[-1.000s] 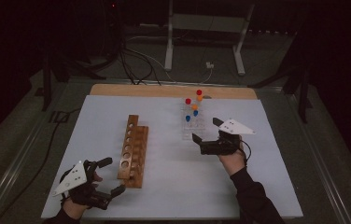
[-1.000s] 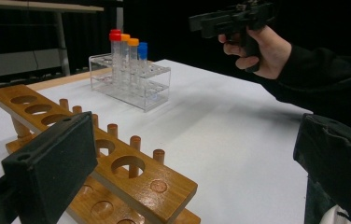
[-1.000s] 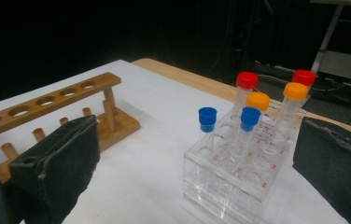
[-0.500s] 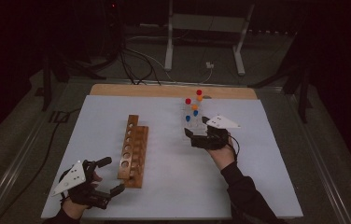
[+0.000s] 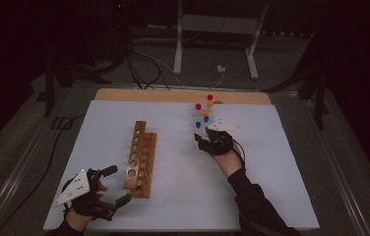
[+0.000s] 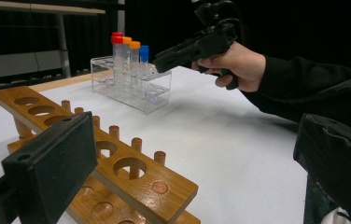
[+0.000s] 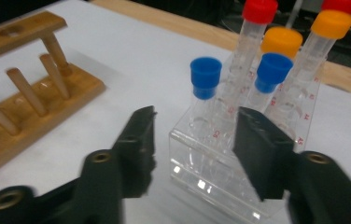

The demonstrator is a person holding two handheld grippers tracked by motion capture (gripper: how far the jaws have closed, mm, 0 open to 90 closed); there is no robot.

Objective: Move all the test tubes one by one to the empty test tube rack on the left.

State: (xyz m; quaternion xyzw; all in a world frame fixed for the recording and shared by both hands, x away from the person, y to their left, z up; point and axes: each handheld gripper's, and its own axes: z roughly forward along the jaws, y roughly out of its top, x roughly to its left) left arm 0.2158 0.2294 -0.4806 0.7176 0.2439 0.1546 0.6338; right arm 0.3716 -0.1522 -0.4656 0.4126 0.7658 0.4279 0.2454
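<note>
A clear plastic rack (image 5: 211,129) stands right of centre on the white table and holds several capped tubes in red, orange and blue. My right gripper (image 5: 200,140) is at its near corner. Its jaws have just been closing and now straddle that corner and the nearest blue-capped tube (image 7: 205,79), with a gap on both sides of the tube. A wooden tube rack (image 5: 141,157) with empty holes lies left of centre. My left gripper (image 5: 118,185) rests open beside its near end, nothing between its jaws.
The white table (image 5: 173,206) ends in a wooden strip (image 5: 138,95) at the far side. Cables and a metal stand base (image 5: 212,29) lie on the dark floor beyond it. The person's right sleeve (image 5: 257,206) crosses the near right part of the table.
My right gripper has moved left and a little down to the clear rack, and its jaws have narrowed around the rack's near corner. The left gripper has stayed put.
</note>
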